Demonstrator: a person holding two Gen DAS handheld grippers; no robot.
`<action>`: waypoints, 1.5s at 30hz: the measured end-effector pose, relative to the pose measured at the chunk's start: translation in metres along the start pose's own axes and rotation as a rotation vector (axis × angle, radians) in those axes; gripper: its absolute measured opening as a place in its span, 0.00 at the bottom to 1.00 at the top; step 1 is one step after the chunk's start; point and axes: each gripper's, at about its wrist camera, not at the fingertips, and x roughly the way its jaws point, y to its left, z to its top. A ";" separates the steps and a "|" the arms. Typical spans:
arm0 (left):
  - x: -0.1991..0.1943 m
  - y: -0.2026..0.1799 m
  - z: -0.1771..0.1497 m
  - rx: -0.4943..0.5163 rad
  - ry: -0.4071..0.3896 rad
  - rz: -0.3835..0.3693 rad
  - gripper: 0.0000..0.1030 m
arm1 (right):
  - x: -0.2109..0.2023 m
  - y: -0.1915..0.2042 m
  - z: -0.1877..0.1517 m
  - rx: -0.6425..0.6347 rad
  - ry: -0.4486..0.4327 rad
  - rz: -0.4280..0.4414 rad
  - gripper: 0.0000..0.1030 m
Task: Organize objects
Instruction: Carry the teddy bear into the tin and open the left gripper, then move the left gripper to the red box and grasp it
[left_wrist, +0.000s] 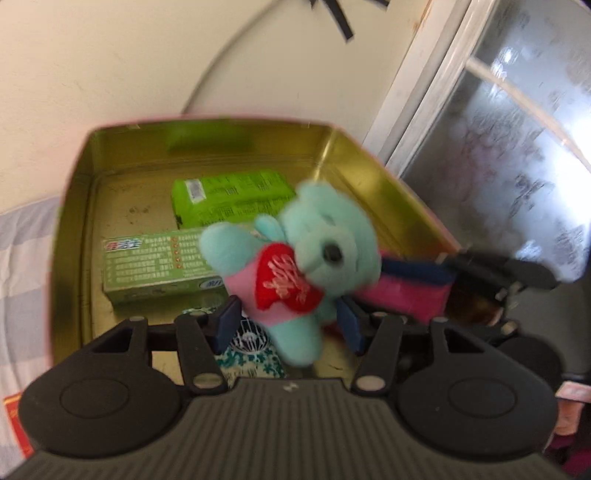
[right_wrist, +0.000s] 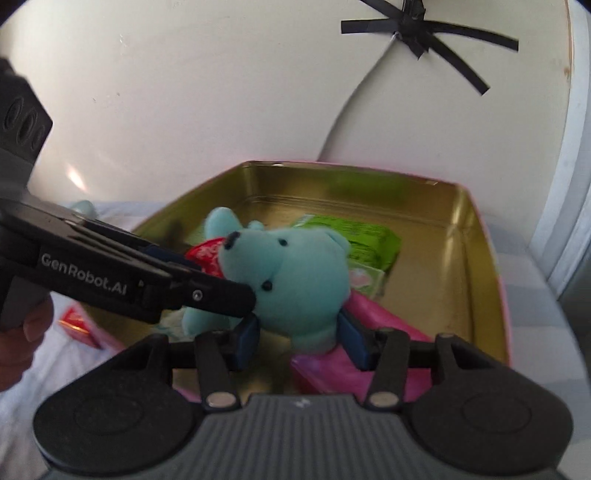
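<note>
A teal plush bear (left_wrist: 325, 240) with a red heart hangs over an open gold tin (left_wrist: 122, 155). My left gripper (left_wrist: 288, 321) is shut on the bear's lower body. My right gripper (right_wrist: 299, 338) has its blue pads at either side of the bear's head (right_wrist: 295, 273) and looks shut on it. The right gripper enters the left wrist view (left_wrist: 491, 269) from the right; the left gripper (right_wrist: 207, 291) crosses the right wrist view from the left. In the tin lie a green packet (left_wrist: 236, 199), a green toothpaste box (left_wrist: 155, 266) and a pink pouch (right_wrist: 354, 350).
The tin's gold walls (right_wrist: 476, 266) rise around the bear. It stands on a pale checked cloth (left_wrist: 22, 258) against a cream wall. A frosted window (left_wrist: 517, 147) is at right. A red packet (right_wrist: 77, 325) lies outside the tin at left.
</note>
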 end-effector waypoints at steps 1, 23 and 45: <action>0.003 0.001 0.001 -0.022 0.007 0.003 0.59 | 0.002 -0.001 0.001 -0.015 -0.013 -0.036 0.45; -0.129 -0.025 -0.096 0.097 -0.231 0.252 0.62 | -0.106 0.036 -0.064 0.202 -0.260 0.023 0.55; -0.164 0.098 -0.156 -0.034 -0.245 0.543 0.68 | -0.078 0.146 -0.045 0.065 -0.151 0.156 0.55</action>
